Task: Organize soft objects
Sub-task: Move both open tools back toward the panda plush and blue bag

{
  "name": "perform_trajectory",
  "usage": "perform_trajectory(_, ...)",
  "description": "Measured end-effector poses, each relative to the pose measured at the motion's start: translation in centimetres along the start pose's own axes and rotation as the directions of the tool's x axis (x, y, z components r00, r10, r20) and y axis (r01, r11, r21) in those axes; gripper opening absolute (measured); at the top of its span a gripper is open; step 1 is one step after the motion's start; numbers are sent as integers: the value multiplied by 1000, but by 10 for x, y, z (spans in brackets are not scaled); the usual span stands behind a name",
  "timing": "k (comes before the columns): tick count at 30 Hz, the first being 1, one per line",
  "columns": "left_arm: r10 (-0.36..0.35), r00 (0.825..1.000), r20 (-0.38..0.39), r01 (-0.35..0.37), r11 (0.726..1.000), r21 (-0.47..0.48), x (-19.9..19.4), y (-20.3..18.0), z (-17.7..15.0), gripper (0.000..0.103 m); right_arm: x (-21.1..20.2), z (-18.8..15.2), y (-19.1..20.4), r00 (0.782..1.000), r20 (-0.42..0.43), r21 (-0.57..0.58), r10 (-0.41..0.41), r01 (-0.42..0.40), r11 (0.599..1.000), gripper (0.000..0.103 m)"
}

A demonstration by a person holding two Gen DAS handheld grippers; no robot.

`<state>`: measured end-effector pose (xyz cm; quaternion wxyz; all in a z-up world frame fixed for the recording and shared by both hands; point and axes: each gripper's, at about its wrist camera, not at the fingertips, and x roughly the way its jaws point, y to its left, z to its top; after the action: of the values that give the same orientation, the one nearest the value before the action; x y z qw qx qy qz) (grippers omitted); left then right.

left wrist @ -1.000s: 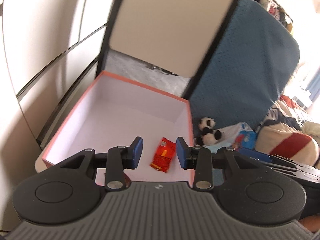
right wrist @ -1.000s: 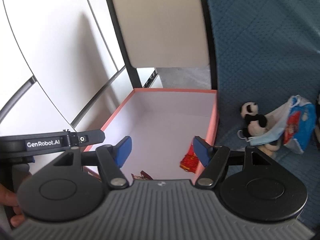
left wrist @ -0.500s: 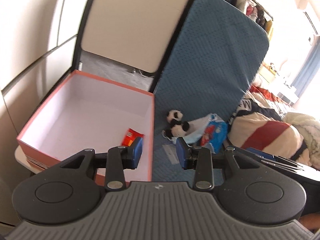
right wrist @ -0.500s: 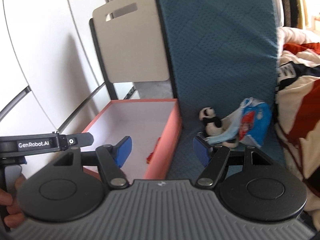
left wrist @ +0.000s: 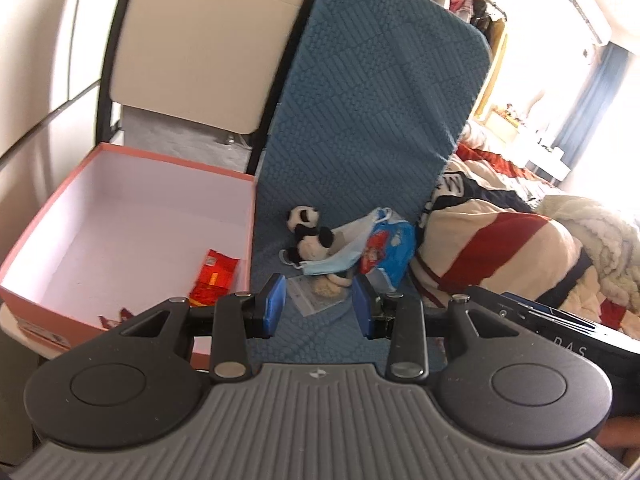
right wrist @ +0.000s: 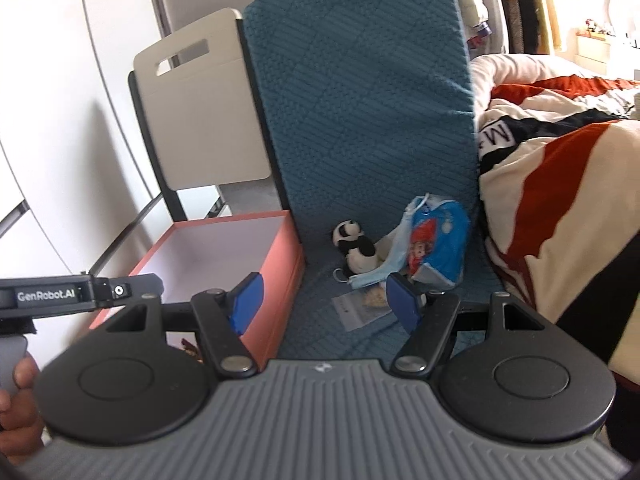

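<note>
Only left view shows red packet point(left wrist: 214, 278) in pink box point(left wrist: 36, 248), right view a hand point(right wrist: 18, 412), both jaws apart, empty

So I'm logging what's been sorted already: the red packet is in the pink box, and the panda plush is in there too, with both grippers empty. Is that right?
Not quite. The panda plush is not in the pink box; it lies on the blue chair seat, beside a face mask. The left wrist view shows it. The rest holds: the red packet is in the box, and the left gripper and right gripper are empty.
</note>
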<state>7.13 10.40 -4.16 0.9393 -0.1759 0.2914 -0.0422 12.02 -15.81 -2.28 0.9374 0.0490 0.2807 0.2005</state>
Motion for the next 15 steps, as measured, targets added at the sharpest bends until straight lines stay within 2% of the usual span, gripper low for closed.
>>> perform_trajectory(5, -22, 1000, -8, 22, 1000, -5, 6, -9, -11, 42, -4, -8, -14, 1000, 18, 10, -24, 24, 1000, 70)
perform_trajectory(15, -19, 999, -33, 19, 1000, 3, 20, -18, -31, 42, 4, -29, -35, 999, -11, 61, -33, 34, 998, 70)
